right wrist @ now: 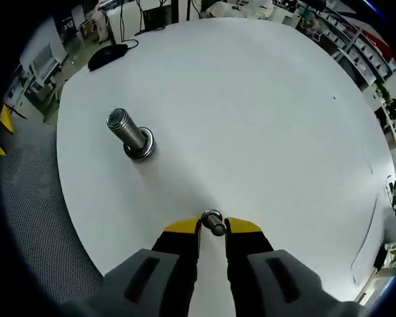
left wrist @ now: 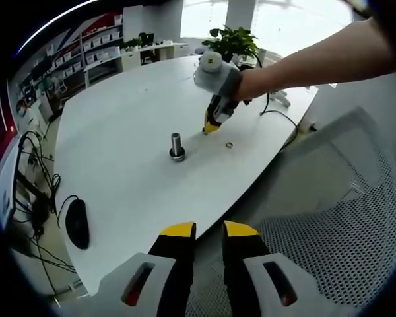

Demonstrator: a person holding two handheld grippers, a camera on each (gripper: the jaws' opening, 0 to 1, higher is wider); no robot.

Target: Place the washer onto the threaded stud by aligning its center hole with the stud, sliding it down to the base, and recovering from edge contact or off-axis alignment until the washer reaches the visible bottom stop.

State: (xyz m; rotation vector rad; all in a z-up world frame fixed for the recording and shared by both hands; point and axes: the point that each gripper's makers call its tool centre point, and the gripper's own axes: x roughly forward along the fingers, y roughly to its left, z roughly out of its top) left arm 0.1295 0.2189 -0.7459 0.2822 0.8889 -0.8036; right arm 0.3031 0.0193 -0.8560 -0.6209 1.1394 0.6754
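Table (left wrist: 119,132), white and oval, lies ahead of the left gripper (left wrist: 208,229) in the left gripper view, whose yellow-tipped fingers (left wrist: 178,230) stand slightly apart with nothing between them. Off to the left of those fingers, a black mouse (left wrist: 77,223) rests near the table's edge. Farther ahead, the threaded stud (left wrist: 177,146) stands upright on its round base, well apart from the fingertips. To its right the right gripper (left wrist: 211,127), held by a person's hand (left wrist: 219,76), points down at the table, and a small ring (left wrist: 229,144) lies flat on the surface just beside its tip. At the far right, a white mesh chair (left wrist: 343,218) sits close to the left gripper.

In the right gripper view, the stud (right wrist: 131,135) stands ahead and to the left of the fingers (right wrist: 182,228). Those fingers are closed on a washer (right wrist: 213,221), gripped at the very tips and held just above the tabletop, well apart from the stud.
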